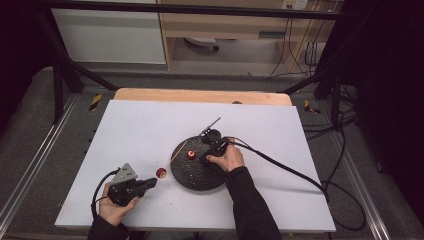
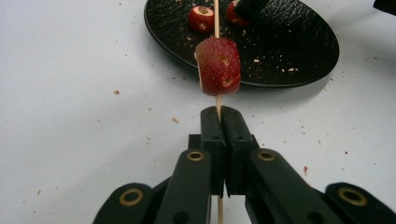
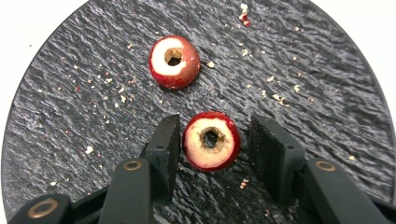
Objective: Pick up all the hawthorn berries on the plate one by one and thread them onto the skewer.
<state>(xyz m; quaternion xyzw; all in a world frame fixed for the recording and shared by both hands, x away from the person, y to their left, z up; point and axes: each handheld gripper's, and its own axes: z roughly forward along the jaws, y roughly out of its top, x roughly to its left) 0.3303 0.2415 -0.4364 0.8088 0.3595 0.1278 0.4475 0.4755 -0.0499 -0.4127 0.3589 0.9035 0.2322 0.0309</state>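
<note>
The wooden skewer (image 2: pixel 216 18) runs straight out from the left claw (image 2: pixel 219 122), its long axis in line with the jaws and its far end reaching over the near rim of the black slate plate (image 2: pixel 299 51). In the high view the skewer (image 1: pixel 176 151) slants up and to the right from the claw towards the plate. A cored red fruit piece (image 2: pixel 218 66) is threaded on it just beyond the jaw tips, hanging above the white bench (image 2: pixel 79 116) and clear of the plate's edge. The left claw is clamped tight on the skewer, the jaws pressed together with the stick between them.

On the plate, a second cored fruit slice (image 3: pixel 211 141) lies flat, hole upward, squarely between the jaws of the right claw (image 3: pixel 212 140). That claw stands wide apart, a gap on each side of the slice, gripping nothing. A third slice (image 3: pixel 174 61) lies farther out beyond the jaw tips, slightly to their left, also hole upward. Crumbs speckle the plate and bench.
</note>
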